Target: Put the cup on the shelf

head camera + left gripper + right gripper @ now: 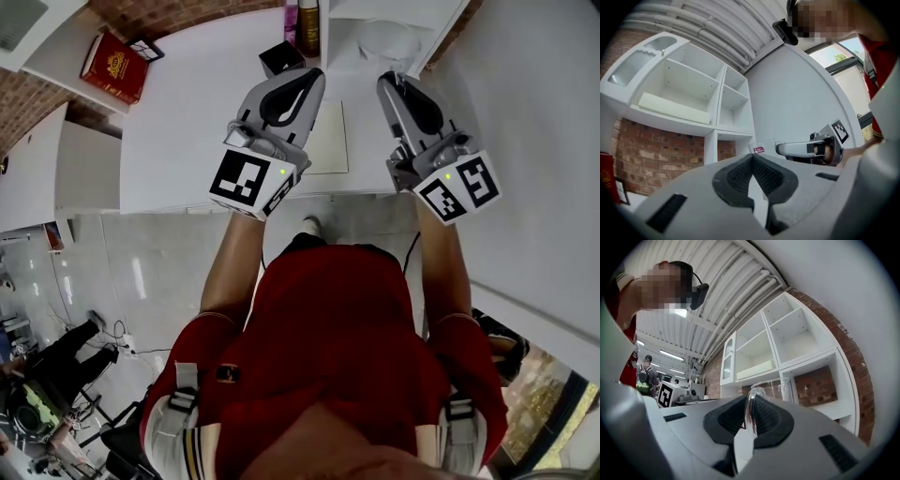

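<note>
Glass cup (782, 389); its handle (749, 412) pinched between right gripper (751, 398) jaws.

Bright, even indoor light with soft shadows; both gripper views are fisheye-warped, dark-cornered and blurry up close.

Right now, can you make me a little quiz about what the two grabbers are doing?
1. Which part of the glass cup is the right gripper pinching?
2. True or false: the left gripper is holding something.
3. What colour is the book? A blue, B red, C green.

Key
1. Its handle, clamped between the jaws.
2. False. Its jaws are together with nothing between them.
3. B.
</note>
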Demonstrator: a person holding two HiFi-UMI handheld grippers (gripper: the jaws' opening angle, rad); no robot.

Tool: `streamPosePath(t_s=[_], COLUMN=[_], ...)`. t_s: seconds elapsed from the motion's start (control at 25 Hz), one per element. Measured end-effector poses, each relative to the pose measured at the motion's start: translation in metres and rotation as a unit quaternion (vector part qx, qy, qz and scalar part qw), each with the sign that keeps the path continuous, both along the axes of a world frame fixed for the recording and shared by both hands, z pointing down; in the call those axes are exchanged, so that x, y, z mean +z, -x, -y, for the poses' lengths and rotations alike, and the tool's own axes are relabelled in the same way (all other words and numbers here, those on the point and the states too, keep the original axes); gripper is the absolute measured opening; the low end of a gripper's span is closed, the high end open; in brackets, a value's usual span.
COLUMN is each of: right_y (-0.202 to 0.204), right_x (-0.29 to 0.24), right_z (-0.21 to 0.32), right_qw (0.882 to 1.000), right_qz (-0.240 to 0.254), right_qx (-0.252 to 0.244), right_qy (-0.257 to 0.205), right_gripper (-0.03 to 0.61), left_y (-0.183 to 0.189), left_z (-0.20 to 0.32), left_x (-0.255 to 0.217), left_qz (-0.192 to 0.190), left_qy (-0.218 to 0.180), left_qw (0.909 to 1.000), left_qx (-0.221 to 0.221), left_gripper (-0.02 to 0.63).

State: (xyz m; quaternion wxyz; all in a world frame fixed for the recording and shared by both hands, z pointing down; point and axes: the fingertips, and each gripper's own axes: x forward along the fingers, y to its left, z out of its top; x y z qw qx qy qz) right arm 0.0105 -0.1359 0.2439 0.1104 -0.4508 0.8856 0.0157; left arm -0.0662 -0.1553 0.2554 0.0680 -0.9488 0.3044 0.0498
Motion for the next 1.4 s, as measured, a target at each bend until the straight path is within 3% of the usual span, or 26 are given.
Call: streamPosePath(t_s=[0.4, 1.0, 1.4], right_y=[-0.008, -0.045, -0.046], right_x=[0.009, 0.019, 0.046], right_z=[0.058, 0.156, 0.206], right_qw=[1.0, 0.999, 0.997], right_qz=[-0.006, 0.007, 0.021], right_qx=[0.006, -0.046, -0.068], right_qy=[-0.007, -0.009, -0.004], right_gripper=[0.029, 0.029, 0.029], left_y=[-0.009, -0.039, -0.044], left_z=[0.047, 0.116, 0.147], left_x=[0.008, 0.013, 0.027], left_qz=[-0.006, -0.021, -0.007], left_qy=[0.009, 0.019, 0.028], left_qw=[0.9999, 0.9977, 0.9958], left_qx=[0.008, -0.061, -0.087], left_gripper=[0.005, 0.005, 0.005])
